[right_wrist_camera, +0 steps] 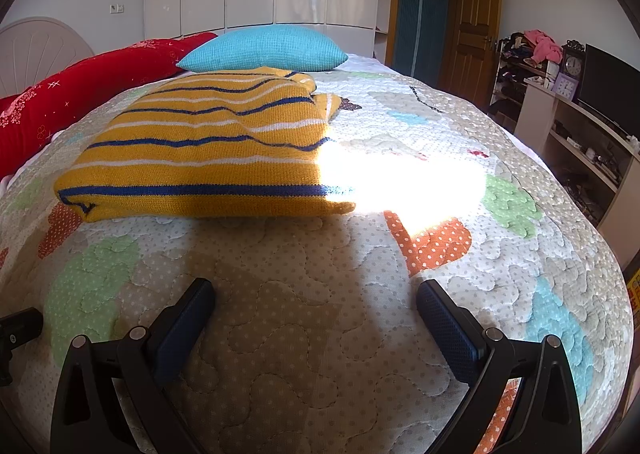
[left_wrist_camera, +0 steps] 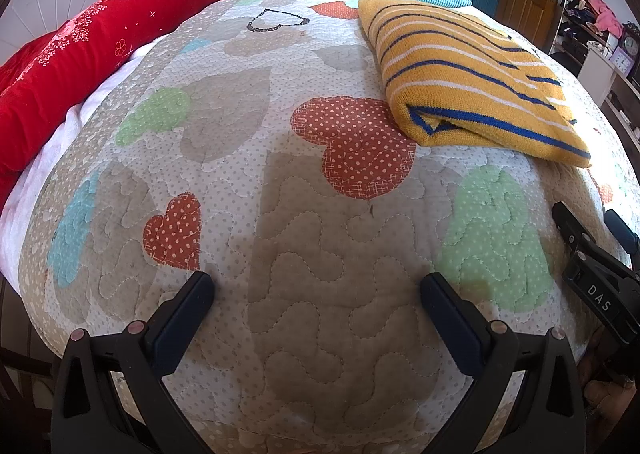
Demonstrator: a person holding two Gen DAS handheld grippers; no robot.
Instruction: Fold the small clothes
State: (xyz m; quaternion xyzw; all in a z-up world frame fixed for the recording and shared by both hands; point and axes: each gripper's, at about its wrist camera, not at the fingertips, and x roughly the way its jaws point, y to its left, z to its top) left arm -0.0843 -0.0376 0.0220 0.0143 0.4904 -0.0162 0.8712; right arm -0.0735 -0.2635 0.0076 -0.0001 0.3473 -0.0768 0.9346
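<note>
A yellow knit sweater with blue and white stripes (left_wrist_camera: 476, 78) lies folded into a flat rectangle on the quilted bed cover (left_wrist_camera: 304, 238). It also shows in the right wrist view (right_wrist_camera: 208, 146), straight ahead. My left gripper (left_wrist_camera: 318, 294) is open and empty, low over the quilt, with the sweater ahead to its right. My right gripper (right_wrist_camera: 316, 298) is open and empty, a short way in front of the sweater's near edge. The right gripper's body (left_wrist_camera: 592, 266) shows at the right edge of the left wrist view.
A teal pillow (right_wrist_camera: 264, 48) and a red blanket (left_wrist_camera: 100, 42) lie at the head of the bed. A shelf unit with clocks and a monitor (right_wrist_camera: 580, 110) stands to the right. White wardrobes and a wooden door (right_wrist_camera: 476, 22) are behind. A sun patch (right_wrist_camera: 400, 182) falls on the quilt.
</note>
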